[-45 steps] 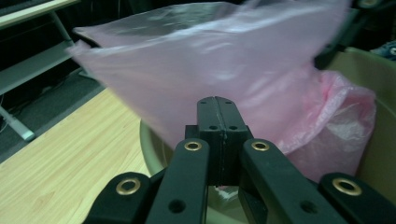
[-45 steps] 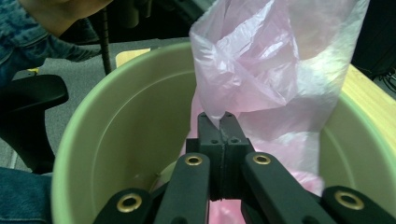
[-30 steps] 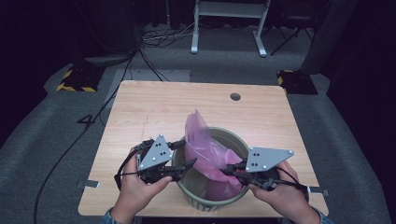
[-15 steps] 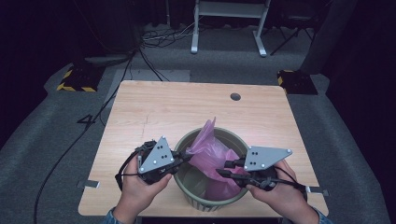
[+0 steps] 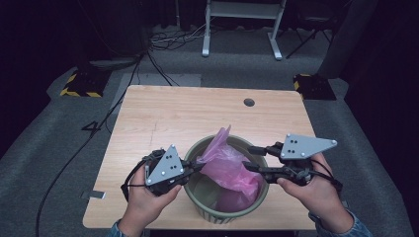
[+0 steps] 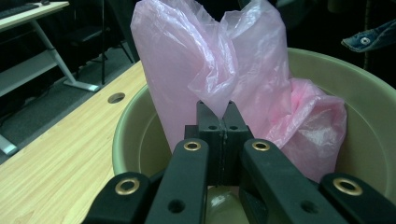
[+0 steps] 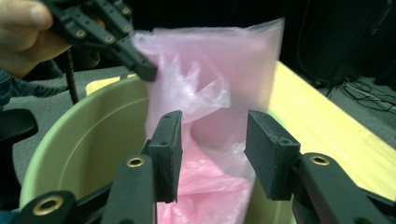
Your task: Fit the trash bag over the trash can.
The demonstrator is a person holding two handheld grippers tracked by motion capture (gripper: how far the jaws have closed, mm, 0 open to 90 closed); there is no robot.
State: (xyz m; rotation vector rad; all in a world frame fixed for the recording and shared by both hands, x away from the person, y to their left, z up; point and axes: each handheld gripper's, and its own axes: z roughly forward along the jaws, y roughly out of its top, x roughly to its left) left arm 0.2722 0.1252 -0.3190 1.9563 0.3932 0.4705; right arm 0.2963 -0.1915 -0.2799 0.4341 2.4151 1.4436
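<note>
Light wooden table (image 5: 163,113) sat on grey carpet in a dark room. Left gripper (image 6: 217,112) pinched the crinkly pink plastic bag (image 6: 205,60) inside the green round bucket (image 5: 195,148). Right gripper (image 7: 212,135) had just been opening, bag loose between its pads; the high view showed cables behind.

Right claw (image 7: 212,154) jaws just opening, pink bag (image 7: 219,84) between, green bucket (image 7: 79,135)

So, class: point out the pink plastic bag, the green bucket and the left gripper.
pink plastic bag (image 5: 228,168), high view, crumpled middle.
green bucket (image 6: 369,121), left gripper view, inner wall.
left gripper (image 6: 222,112), left gripper view, jaw tips pinching the bag.
</note>
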